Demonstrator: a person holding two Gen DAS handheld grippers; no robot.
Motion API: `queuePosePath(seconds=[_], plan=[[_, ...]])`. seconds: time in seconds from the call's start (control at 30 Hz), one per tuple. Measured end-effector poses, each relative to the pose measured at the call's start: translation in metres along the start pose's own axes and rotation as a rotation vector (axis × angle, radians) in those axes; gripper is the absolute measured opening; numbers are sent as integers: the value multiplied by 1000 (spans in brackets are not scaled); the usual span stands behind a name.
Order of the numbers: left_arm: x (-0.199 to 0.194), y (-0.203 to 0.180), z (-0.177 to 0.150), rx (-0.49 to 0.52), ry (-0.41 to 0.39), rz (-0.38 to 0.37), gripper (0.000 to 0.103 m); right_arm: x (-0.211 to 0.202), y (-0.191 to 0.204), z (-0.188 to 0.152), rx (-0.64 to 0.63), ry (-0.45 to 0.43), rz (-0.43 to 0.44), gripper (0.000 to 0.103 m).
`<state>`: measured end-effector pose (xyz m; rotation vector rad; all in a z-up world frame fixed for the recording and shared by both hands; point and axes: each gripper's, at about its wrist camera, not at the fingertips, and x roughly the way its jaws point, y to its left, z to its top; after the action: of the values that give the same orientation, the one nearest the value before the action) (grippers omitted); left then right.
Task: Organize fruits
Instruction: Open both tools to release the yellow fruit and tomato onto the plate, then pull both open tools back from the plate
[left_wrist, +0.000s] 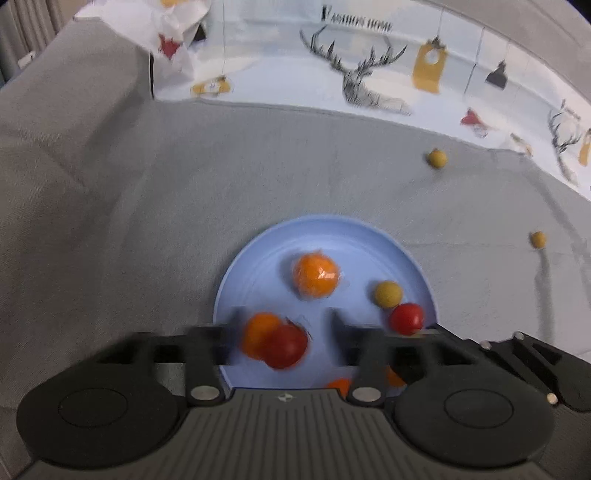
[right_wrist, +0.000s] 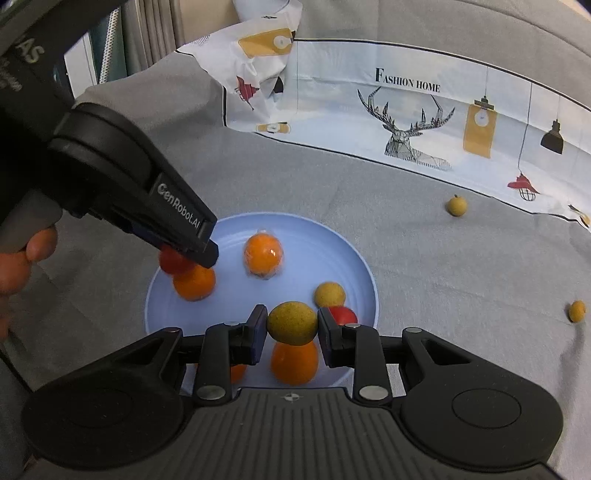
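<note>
Yellow-green fruit (right_wrist: 292, 322), long axis sideways, clamped by right hand-held gripper (right_wrist: 292, 328).

Home: sofa (right_wrist: 443, 266) w/ printed throw (right_wrist: 369, 122).

A plate (right_wrist: 364, 275) is set on a cloth-covered surface (right_wrist: 443, 280). Within the plate, one wrapped fruit (right_wrist: 263, 254) lies toward the far side; two fruits (right_wrist: 194, 282) are stacked in contact at the left, beneath the left gripper (left_wrist: 282, 334). Two more fruits (right_wrist: 329, 294) are placed together at the right. One fruit (right_wrist: 291, 322) is held above the near part of the plate, between the pads of the right gripper (right_wrist: 291, 328), with another fruit (right_wrist: 294, 363) directly below. Two small fruits (right_wrist: 456, 205) lie on the cloth, well right of the plate. A printed sheet (right_wrist: 406, 110) lies behind.
</note>
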<state>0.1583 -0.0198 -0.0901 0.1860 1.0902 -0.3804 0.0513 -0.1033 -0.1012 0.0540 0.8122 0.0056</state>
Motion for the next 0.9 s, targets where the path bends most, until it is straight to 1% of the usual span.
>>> queuePosePath(seconds=[0.03, 0.07, 0.1, 0.13, 0.17, 0.23, 0.27, 0.33, 0.43, 0.5, 0.63, 0.77, 0.9], plan=[[-7, 0, -1, -2, -35, 3, 103, 0, 0, 2, -4, -10, 2, 39], [-15, 0, -2, -3, -78, 8, 103, -1, 0, 4, -12, -17, 2, 52], [-22, -1, -3, 11, -97, 10, 103, -3, 1, 6, -20, -24, -2, 59], [-28, -3, -4, 35, -104, 11, 103, -8, 2, 7, -28, -33, -13, 70], [-35, -5, -8, 49, -109, 19, 103, -14, 2, 9, -32, -38, -22, 80], [-51, -6, -19, 57, -127, 36, 103, -30, 3, 8, -29, -39, -29, 86], [-60, -5, -26, 62, -131, 41, 103, -38, 3, 5, -20, -32, -31, 89], [-79, -4, -44, 61, -138, 60, 103, -55, 5, -1, 2, -4, -22, 90], [-105, -2, -67, 40, -134, 70, 103, -84, 10, -15, 49, 33, -7, 93], [-121, 2, -85, 21, -129, 75, 103, -104, 17, -25, 73, 38, -12, 93], [-147, 7, -114, -22, -141, 87, 103, -140, 32, -35, 79, -8, -26, 98], [-169, 5, -134, -26, -164, 85, 103, -170, 45, -41, 42, -69, -47, 100], [-196, 0, -146, -17, -235, 84, 103, -196, 54, -47, 8, -126, -63, 100]])
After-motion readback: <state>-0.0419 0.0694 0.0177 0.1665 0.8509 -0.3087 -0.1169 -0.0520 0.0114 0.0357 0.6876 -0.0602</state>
